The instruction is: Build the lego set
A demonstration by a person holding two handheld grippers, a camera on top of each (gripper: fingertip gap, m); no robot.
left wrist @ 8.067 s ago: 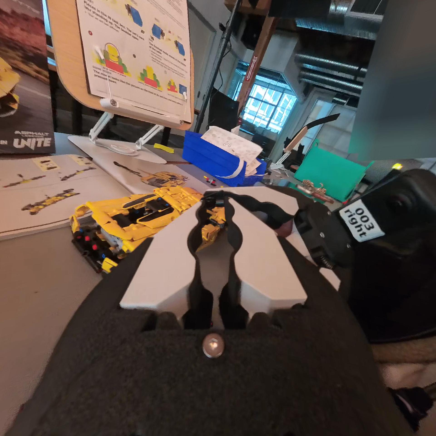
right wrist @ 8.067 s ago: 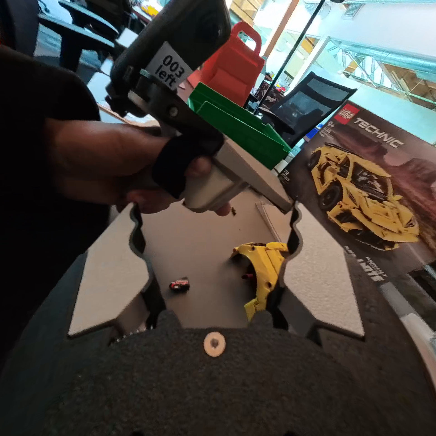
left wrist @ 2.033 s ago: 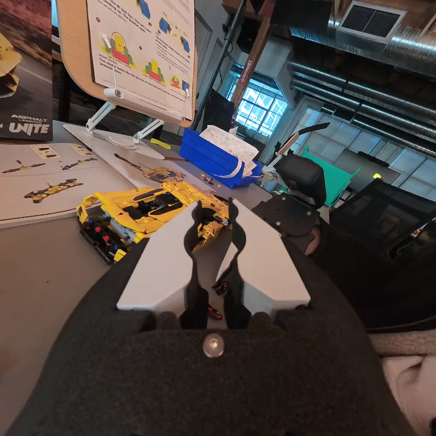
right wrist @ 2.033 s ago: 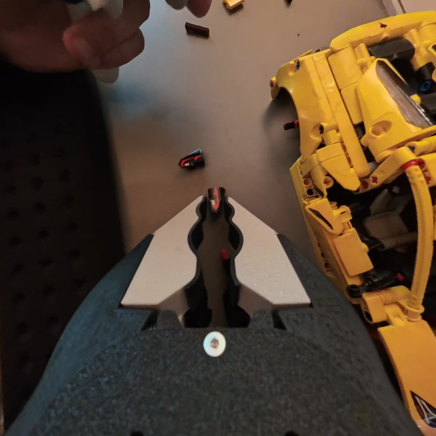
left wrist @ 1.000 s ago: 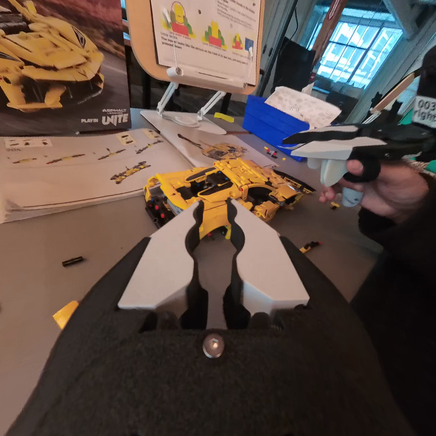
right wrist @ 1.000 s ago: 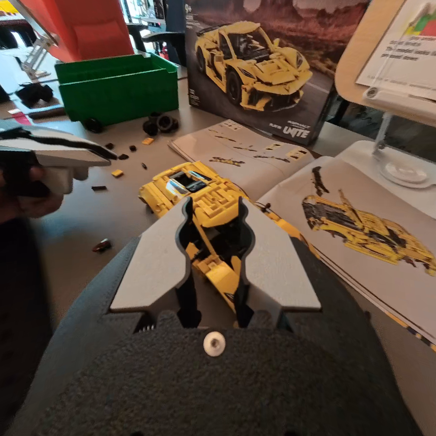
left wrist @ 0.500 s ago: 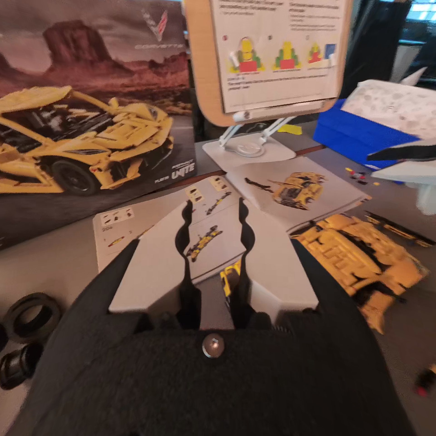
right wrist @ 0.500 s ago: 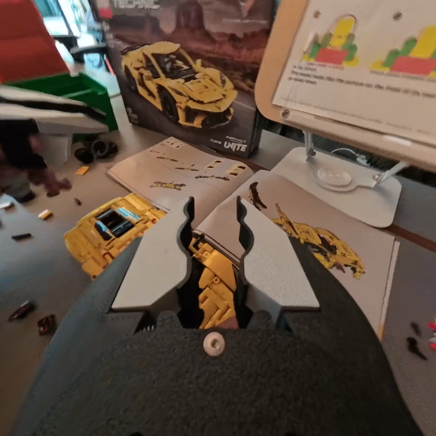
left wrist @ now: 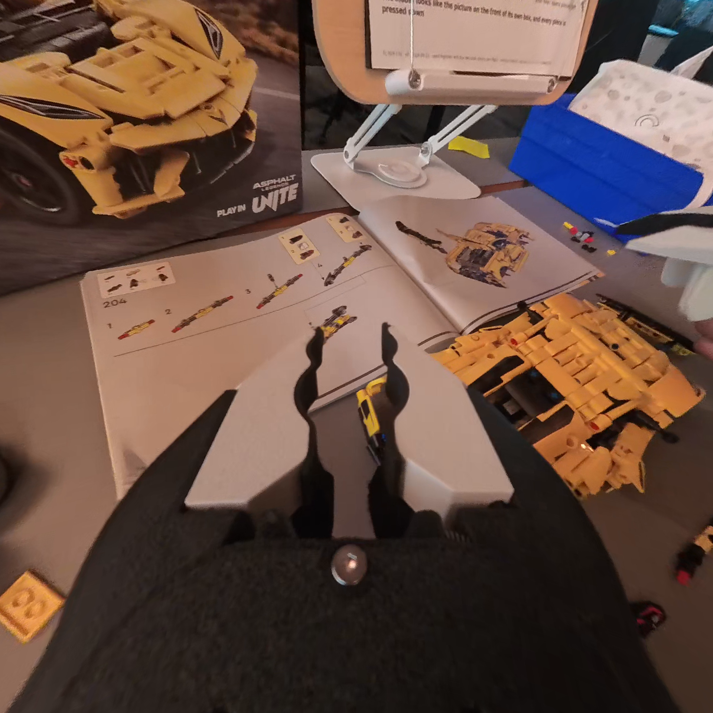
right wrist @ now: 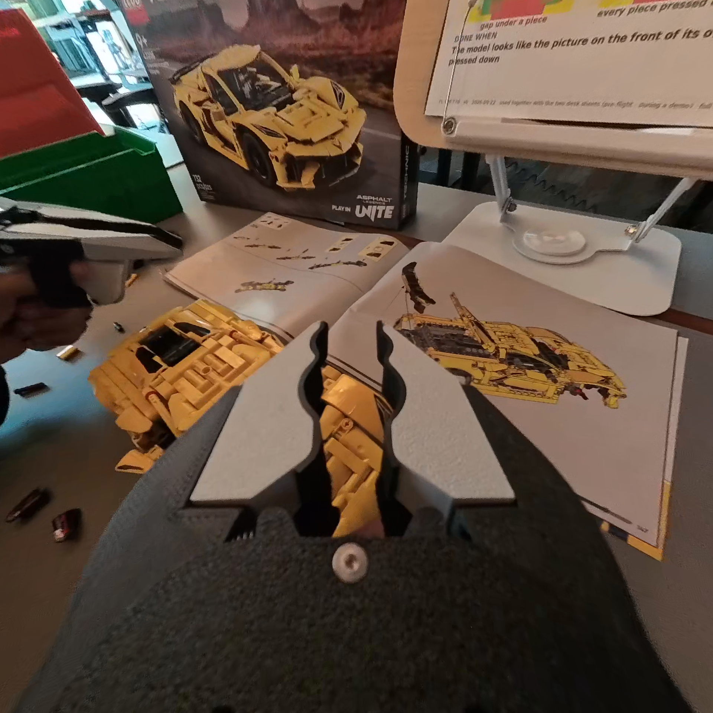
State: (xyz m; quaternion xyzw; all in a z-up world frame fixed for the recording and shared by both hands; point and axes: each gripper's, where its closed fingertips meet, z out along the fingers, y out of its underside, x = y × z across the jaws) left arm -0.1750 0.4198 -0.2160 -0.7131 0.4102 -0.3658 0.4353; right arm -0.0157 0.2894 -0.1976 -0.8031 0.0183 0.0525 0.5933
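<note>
The half-built yellow Lego car lies on the grey counter, its far edge touching the near edge of the open instruction booklet. In the left wrist view the same car sits to the right of the left gripper, with a thin yellow and black strip piece lying on the counter between booklet and car, seen through the gap of the jaws.

The left gripper's jaws stand narrowly apart and hold nothing; they hang above the booklet's left page. The right gripper hovers over the car's right end and the booklet's fold, its jaws likewise parted by a narrow gap and empty.

Small loose pieces lie about the car: dark red-tipped ones at the near left, and a flat yellow plate near the left gripper's body.

Behind the booklet stands the set's box with a yellow car pictured on it. Right of the box is a white stand bearing a printed sheet. A green bin sits left of the box, a blue bin at far right.
</note>
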